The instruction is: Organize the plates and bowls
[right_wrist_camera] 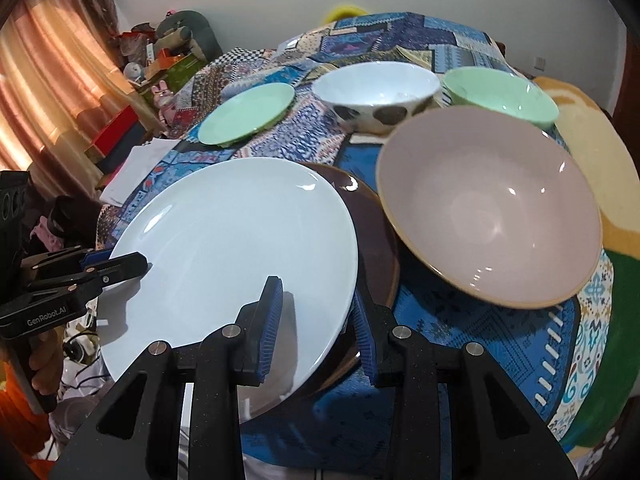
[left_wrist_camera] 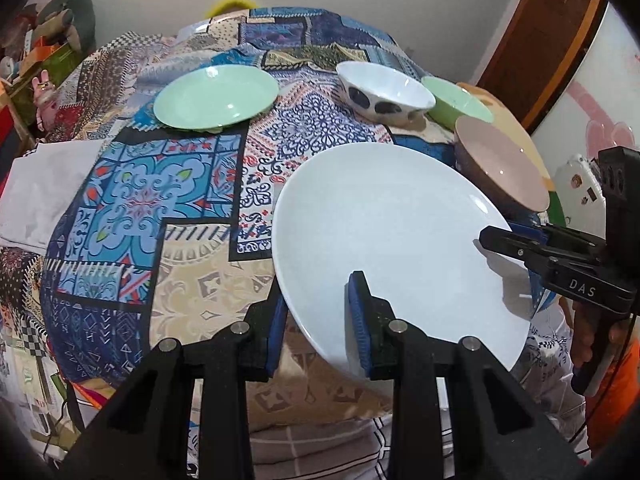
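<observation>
We hold the white plate (left_wrist_camera: 384, 240) between both grippers — the left gripper (left_wrist_camera: 320, 320) straddles its near rim, the right gripper (right_wrist_camera: 316, 320) its opposite edge, above the brown plate (right_wrist_camera: 376, 248). Both jaws sit narrowly apart around the rim; firm pinching we cannot tell.

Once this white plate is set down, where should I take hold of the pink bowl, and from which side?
Pinch the pink bowl by its near rim, one finger inside, one outside, coming from the right gripper's side. It looks too wide to span, its mouth tips toward that gripper, and the white plate and brown plate crowd its left.
</observation>
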